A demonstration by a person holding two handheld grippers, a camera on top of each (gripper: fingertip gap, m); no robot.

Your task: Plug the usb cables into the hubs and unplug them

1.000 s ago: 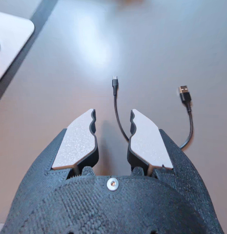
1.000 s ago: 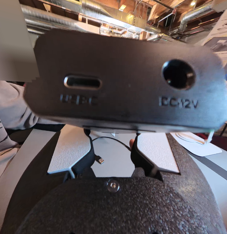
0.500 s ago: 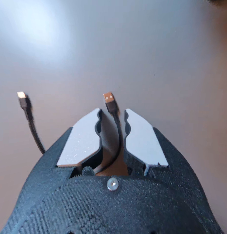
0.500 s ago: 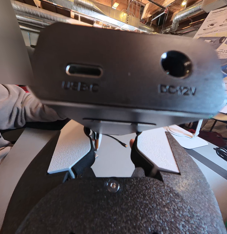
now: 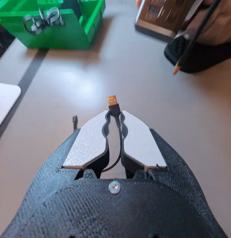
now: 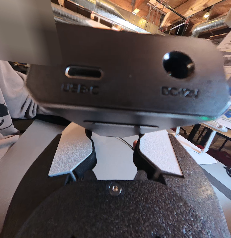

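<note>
My left gripper (image 5: 114,112) is shut on the black housing of a USB-A plug (image 5: 113,103), whose gold metal end points forward above the table. The same short black cable's small plug (image 5: 74,119) hangs at the left of my fingers. My right gripper (image 6: 114,132) is shut on a dark grey hub (image 6: 125,79) and holds it up close to the camera, with an oval port and a round socket facing me. In the left wrist view the hub (image 5: 156,16) and the right gripper (image 5: 197,51) show blurred at the top right.
A green bin (image 5: 51,24) holding clear tape-like bits stands at the back left. A white pad (image 5: 5,101) lies at the left edge beyond a dark seam. A pencil (image 5: 187,49) hangs by the right gripper. A person's grey sleeve (image 6: 13,96) is at left. My hands' fingertips stand some 15 centimetres from each other.
My left gripper closed on the USB-A plug and lifted it, tilting up so the green bin and hub came into view. The right gripper kept hold of the hub, shifting it slightly.
</note>
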